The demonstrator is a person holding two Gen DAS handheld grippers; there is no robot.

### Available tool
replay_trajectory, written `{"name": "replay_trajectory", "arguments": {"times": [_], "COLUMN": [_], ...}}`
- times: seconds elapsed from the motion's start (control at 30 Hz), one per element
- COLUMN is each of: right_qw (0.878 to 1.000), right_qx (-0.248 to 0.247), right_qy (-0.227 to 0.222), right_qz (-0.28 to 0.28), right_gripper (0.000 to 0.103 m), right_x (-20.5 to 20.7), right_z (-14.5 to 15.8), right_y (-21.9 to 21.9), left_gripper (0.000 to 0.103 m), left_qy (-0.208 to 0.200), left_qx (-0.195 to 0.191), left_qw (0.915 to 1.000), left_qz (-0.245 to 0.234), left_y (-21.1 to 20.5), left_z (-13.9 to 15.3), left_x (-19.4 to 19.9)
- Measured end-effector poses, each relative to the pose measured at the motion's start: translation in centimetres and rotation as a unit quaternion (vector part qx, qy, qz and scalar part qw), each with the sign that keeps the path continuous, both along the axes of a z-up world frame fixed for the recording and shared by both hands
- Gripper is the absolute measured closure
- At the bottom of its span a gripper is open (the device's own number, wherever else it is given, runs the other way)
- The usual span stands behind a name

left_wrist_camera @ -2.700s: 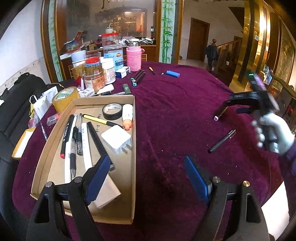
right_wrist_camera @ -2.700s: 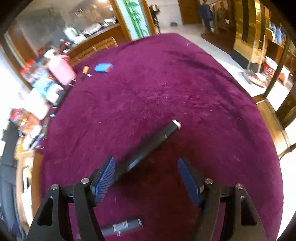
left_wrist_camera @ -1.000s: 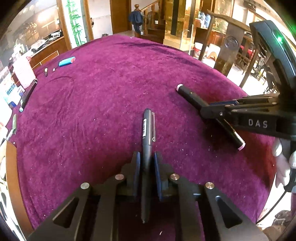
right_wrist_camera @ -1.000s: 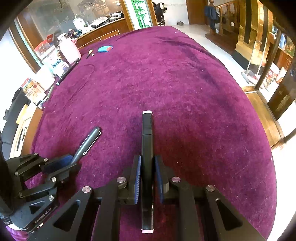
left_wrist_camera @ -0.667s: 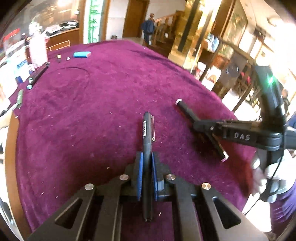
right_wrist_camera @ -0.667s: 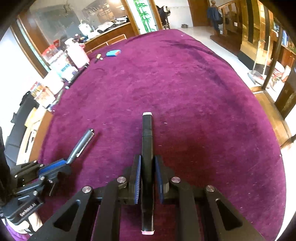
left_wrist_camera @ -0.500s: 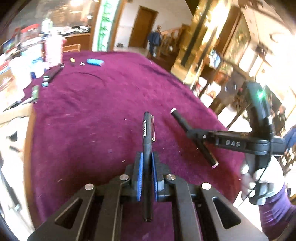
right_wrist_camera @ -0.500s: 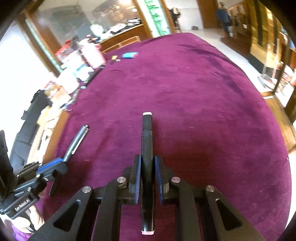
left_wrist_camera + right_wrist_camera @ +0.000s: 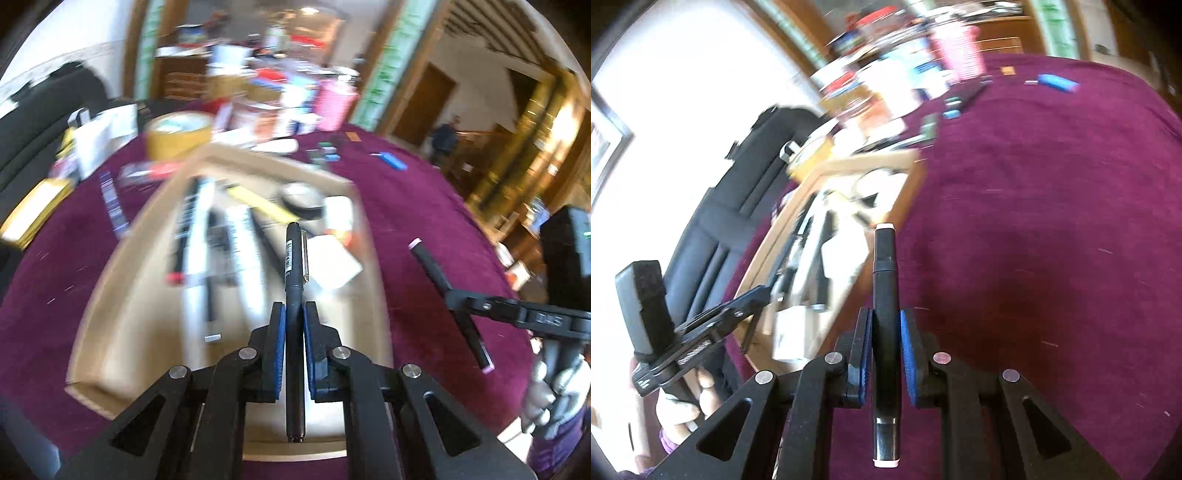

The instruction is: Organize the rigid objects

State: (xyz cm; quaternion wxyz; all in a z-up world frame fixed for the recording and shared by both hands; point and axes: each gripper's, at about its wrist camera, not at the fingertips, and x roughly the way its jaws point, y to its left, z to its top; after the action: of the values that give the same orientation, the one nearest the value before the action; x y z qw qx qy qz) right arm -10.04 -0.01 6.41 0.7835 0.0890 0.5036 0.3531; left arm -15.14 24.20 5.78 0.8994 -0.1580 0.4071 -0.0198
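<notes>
The left gripper (image 9: 294,343) is clamped on a black pen (image 9: 294,266), held above the open cardboard box (image 9: 110,280) of blurred pens and small items on the purple tablecloth (image 9: 413,206). The right gripper (image 9: 884,350) is closed around a black marker (image 9: 884,280) with white ends, held over the tablecloth just beside the box's right wall.

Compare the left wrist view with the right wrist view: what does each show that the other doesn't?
Only the left wrist view shows the left tongs clamping the slim black pen, and the tan tape roll behind the cardboard tray.

Only the right wrist view shows the right tongs pinching the thick black marker, and a framed picture.

Both show the tray, the purple tablecloth and the blue lighter.
</notes>
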Motion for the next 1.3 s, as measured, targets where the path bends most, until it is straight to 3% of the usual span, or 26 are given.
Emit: {"name": "replay_trajectory", "arguments": {"times": [0.17,0.37,0.47,0.53,0.7,0.87,0.93,1.0,1.07,1.13,1.2,1.3], "right_qw": [0.998,0.996,0.993,0.992,0.991,0.997,0.996,0.993,0.985,0.968,0.945,0.925], "right_qx": [-0.021,-0.066,-0.097,-0.106,-0.121,-0.064,-0.054,-0.049,-0.059,-0.08,-0.095,-0.097], "right_qy": [0.006,-0.003,-0.03,-0.033,-0.044,-0.043,-0.067,-0.101,-0.15,-0.211,-0.267,-0.299], "right_qz": [0.053,0.067,0.057,0.055,0.045,0.019,0.006,-0.02,-0.06,-0.108,-0.165,-0.214], "right_gripper": [0.086,0.086,0.086,0.086,0.086,0.084,0.075,0.054,0.043,0.033,0.015,0.011], "right_x": [0.2,0.8,1.8,2.5,4.3,4.4,3.6,2.6,1.2,-0.4,-2.2,-3.1], "right_z": [-0.6,-2.4,-2.9,-3.1,-3.2,-1.3,0.0,1.4,2.7,4.2,5.4,6.4], "right_y": [7.7,12.9,14.4,14.8,15.4,12.8,11.0,8.9,6.4,3.9,1.1,-1.7], "left_gripper": [0.094,0.093,0.079,0.062,0.056,0.038,0.033,0.028,0.023,0.021,0.018,0.016], "left_qy": [0.023,0.027,0.026,0.019,-0.007,-0.039,-0.051,-0.068,-0.087,-0.102,-0.113,-0.118], "left_qx": [-0.001,-0.011,-0.021,-0.023,-0.024,-0.004,0.016,0.037,0.057,0.072,0.087,0.104], "left_qw": [0.9992,0.9988,0.9987,0.9989,0.9989,0.9979,0.9971,0.9953,0.9927,0.9907,0.9889,0.9871], "left_qz": [0.033,0.039,0.038,0.037,0.039,0.052,0.054,0.057,0.061,0.055,0.042,0.027], "left_y": [2.8,3.4,3.7,3.6,3.6,3.0,2.4,1.5,0.3,-0.9,-2.4,-4.1], "left_z": [-1.7,-2.4,-2.7,-2.5,-1.6,0.2,1.0,1.9,2.9,3.7,4.4,4.8], "left_x": [-0.5,-1.0,-1.1,-1.0,-1.4,-2.3,-2.5,-2.8,-3.1,-3.4,-3.6,-3.4]}}
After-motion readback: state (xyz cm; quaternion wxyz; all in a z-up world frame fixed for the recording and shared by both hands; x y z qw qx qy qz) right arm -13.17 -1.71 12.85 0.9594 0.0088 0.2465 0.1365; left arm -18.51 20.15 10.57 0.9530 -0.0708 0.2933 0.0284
